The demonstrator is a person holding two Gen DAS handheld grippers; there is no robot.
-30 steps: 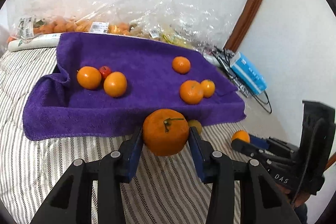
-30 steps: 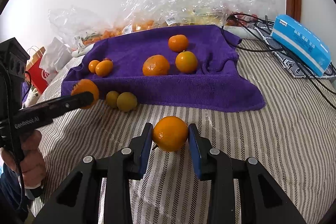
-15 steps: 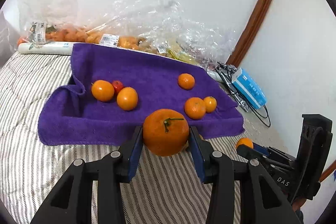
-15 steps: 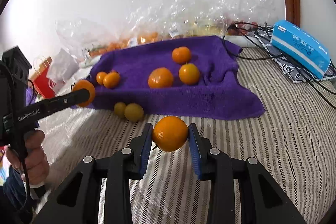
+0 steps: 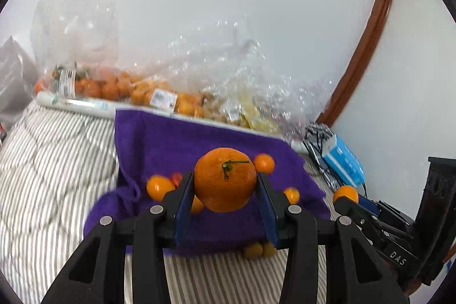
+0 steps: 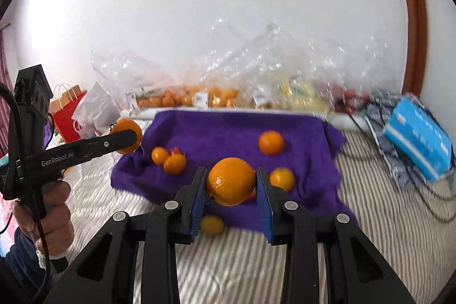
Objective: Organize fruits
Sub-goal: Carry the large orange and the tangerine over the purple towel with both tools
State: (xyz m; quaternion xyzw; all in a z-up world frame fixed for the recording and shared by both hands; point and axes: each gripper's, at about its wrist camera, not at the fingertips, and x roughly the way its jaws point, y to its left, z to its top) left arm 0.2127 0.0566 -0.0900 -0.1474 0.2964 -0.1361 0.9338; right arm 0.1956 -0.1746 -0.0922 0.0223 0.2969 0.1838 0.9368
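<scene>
1. Over the striped bed (image 6: 384, 232) lies a purple towel (image 6: 228, 130) with small oranges on it.
2. Left gripper (image 5: 225, 201) fingers hold a big orange (image 5: 225, 180) above the towel.
3. Right gripper (image 6: 230, 200) fingers hold a smaller orange (image 6: 230, 181).

Orange fruits (image 6: 271, 143) dot a purple towel (image 6: 228, 130) on grey-and-white striped bedding (image 6: 379, 218) beside a blue box (image 6: 419, 138).

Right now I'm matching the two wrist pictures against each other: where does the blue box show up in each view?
Left wrist view: the blue box lies at the right, past the right edge of the purple towel, near the wall.
Right wrist view: the blue box lies at the far right on the striped cover, over cables.
Shared landmark: the purple towel, left of the box in both.
</scene>
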